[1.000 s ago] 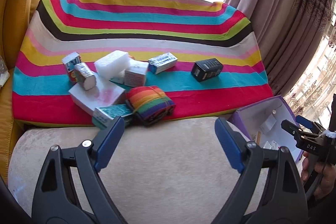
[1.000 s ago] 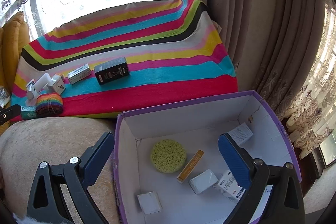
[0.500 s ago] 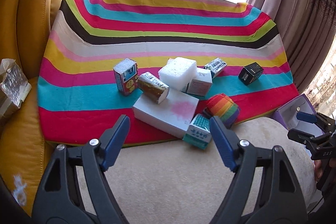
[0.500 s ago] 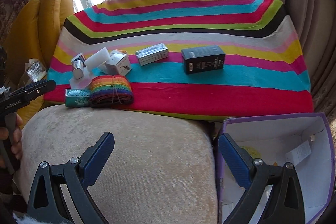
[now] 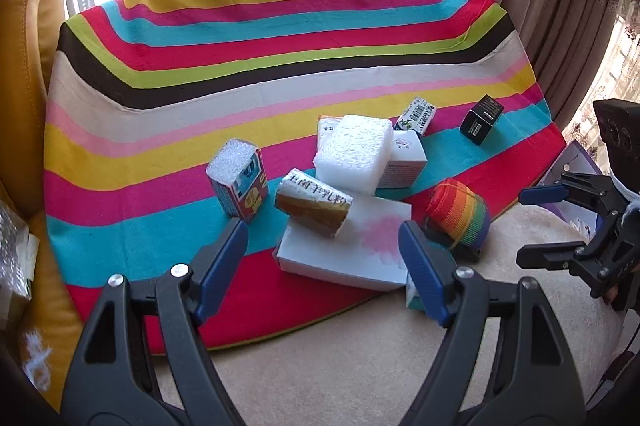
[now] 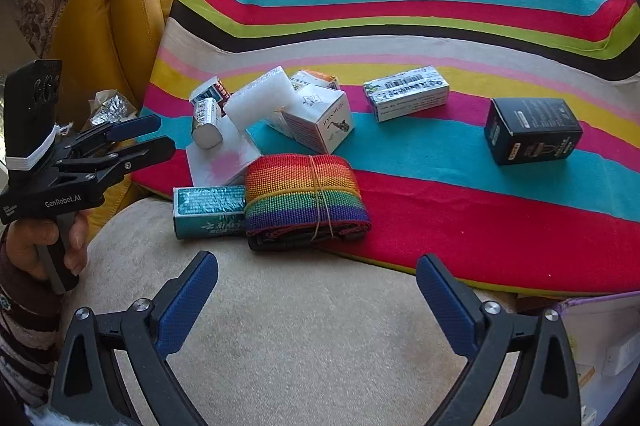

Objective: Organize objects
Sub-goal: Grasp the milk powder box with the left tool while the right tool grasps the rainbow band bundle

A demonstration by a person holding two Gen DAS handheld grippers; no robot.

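Small boxes lie piled on a striped cloth: a flat white box, a gold pack on it, a white foam block, a colourful carton, a rainbow strap roll, a black box. My left gripper is open and empty, just in front of the flat white box. My right gripper is open and empty over the beige cushion, short of the rainbow roll and a teal box.
A purple-rimmed box sits at the lower right of the right wrist view. A yellow leather cushion stands on the left, curtains on the right. The beige cushion lies in front of the cloth.
Both grippers have swung left from the purple box toward the pile. The left gripper has come closer to the flat white box. Both stay open.
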